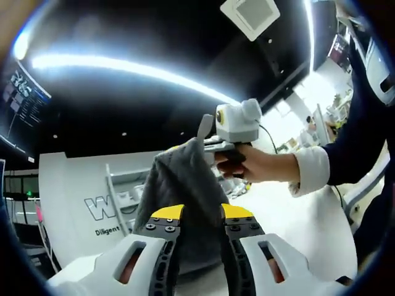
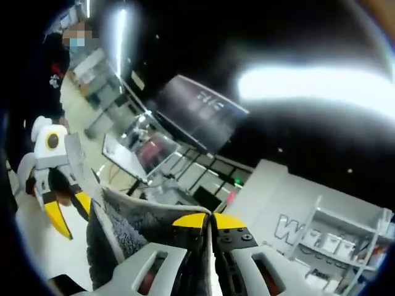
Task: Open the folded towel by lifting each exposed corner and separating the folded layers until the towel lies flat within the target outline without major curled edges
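Left gripper view: left tongs (image 1: 194,213) with yellow tips set narrowly apart, dark grey towel (image 1: 179,197) pinched between them and rising above the tips as a draped peak. Beyond the towel's top, right tongs (image 1: 207,143) reaching in from the right, gripped by a hand (image 1: 259,165) in a white cuff and dark sleeve, touching the towel's upper edge; whether clamped on it cannot be told here. Behind the towel, a white wall with lettering (image 1: 99,209), white shelving (image 1: 123,191), a long ceiling light strip (image 1: 123,68) and a square ceiling vent (image 1: 250,15) overhead.

Right gripper view: right tongs (image 2: 207,222) closed tip to tip on the towel's (image 2: 123,231) edge, cloth spreading left of the tips with a pale hem showing. Left of the towel, left tongs (image 2: 68,213), yellow fingers pointing down, towel hanging beside them. Behind the towel, a dark hanging screen (image 2: 197,111), glass partitions, white shelving (image 2: 333,246) at right, bright ceiling light (image 2: 315,83).
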Available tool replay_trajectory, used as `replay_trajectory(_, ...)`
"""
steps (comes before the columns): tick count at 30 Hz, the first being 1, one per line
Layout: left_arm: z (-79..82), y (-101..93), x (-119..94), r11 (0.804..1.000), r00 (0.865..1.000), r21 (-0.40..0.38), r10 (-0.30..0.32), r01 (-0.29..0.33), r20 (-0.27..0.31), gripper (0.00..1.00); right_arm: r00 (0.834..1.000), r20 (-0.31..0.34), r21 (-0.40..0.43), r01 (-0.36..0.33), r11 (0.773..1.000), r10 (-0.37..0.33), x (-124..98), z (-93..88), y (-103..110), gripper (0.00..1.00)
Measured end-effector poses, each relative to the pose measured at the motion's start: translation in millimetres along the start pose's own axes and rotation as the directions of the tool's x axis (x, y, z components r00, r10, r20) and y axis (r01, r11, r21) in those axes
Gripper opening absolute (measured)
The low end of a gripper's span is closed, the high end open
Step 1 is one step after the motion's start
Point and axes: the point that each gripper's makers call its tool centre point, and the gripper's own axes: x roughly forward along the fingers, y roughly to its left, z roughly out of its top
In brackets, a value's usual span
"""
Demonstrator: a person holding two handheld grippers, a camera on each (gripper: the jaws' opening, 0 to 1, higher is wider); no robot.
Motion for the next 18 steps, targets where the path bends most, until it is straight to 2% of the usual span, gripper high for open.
replay_trajectory(5,13.4,1.3,0.2,1.0,1.0,-0.012,0.009,-0.009,0.003,0.21,0.999,-0.031,0.001,0.019,1.0,-0.019,3.0,5.7,-9.6,0.0)
replay_trajectory(13,31.8,-4.1,3.5,0.997,1.0,-0.079,0.009,-0.01,-0.014,0.22,0.995,-0.098,-0.045,0.024,0.999,-0.028,3.9,19.7,-16.3,0.0)
replay_trajectory(18,32.3,-12.0,6.5,0.998,0.999,-0.07,0.001,-0.005,-0.054,0.29,0.993,-0.116,-0.054,0.03,0.998,-0.036,5.6,29.3,-23.9,0.0)
